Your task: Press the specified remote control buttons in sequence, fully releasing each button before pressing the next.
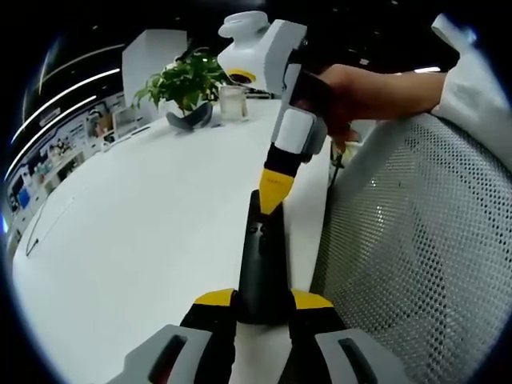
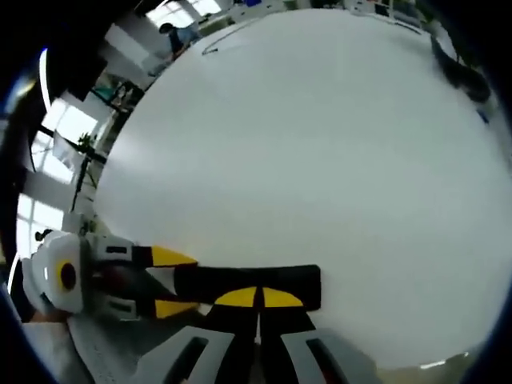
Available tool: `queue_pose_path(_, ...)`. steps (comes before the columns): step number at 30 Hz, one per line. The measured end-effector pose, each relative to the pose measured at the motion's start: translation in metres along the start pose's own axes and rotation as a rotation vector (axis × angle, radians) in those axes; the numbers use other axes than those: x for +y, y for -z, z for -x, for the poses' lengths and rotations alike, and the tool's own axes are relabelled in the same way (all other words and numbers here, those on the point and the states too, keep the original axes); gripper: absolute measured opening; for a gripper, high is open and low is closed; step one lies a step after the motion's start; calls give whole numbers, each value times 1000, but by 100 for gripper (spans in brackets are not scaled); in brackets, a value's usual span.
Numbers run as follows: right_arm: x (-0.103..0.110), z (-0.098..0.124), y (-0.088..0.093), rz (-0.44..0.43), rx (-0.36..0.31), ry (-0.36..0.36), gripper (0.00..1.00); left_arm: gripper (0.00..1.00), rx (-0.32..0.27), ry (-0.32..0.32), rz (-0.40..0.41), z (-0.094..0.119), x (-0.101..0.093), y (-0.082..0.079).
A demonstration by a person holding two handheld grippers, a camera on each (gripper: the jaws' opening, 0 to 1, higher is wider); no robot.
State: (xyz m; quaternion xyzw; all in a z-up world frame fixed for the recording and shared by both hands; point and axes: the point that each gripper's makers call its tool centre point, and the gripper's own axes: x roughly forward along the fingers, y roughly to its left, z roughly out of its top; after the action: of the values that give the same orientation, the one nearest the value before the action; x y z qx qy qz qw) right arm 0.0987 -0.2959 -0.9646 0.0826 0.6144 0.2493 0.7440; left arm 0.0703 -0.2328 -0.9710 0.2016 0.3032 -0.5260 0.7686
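A black remote (image 1: pixel 262 256) lies lengthwise on the white table (image 1: pixel 144 224), near its edge. My left gripper (image 1: pixel 263 299) is shut on the remote's near end, one yellow tip on each side. My right gripper (image 1: pixel 274 192), held by a hand (image 1: pixel 360 88), comes down from above with its jaws shut. Its yellow point touches the far part of the remote's top face. In the right gripper view the right gripper (image 2: pixel 259 298) rests on the remote (image 2: pixel 308 284), and the left gripper (image 2: pixel 172 282) clamps the remote's end from the left.
A mesh chair back (image 1: pixel 424 240) stands close against the table's right edge. At the far end are a potted plant (image 1: pixel 188 88) and a glass cup (image 1: pixel 232 102). A thin cable (image 1: pixel 36 232) lies at the far left.
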Motion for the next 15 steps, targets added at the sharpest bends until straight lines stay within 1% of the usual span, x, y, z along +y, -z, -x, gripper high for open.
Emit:
queue_pose_path(5,9,0,-4,-1,-19,-43,0,24,3,4,-7,0,-1,0)
queue_pose_path(10,18,-2,-5,65,-27,-54,0,24,3,12,-15,-1,-4,-1)
queue_pose_path(15,21,-5,-2,84,-6,-64,0,24,2,25,-34,-3,-8,-3)
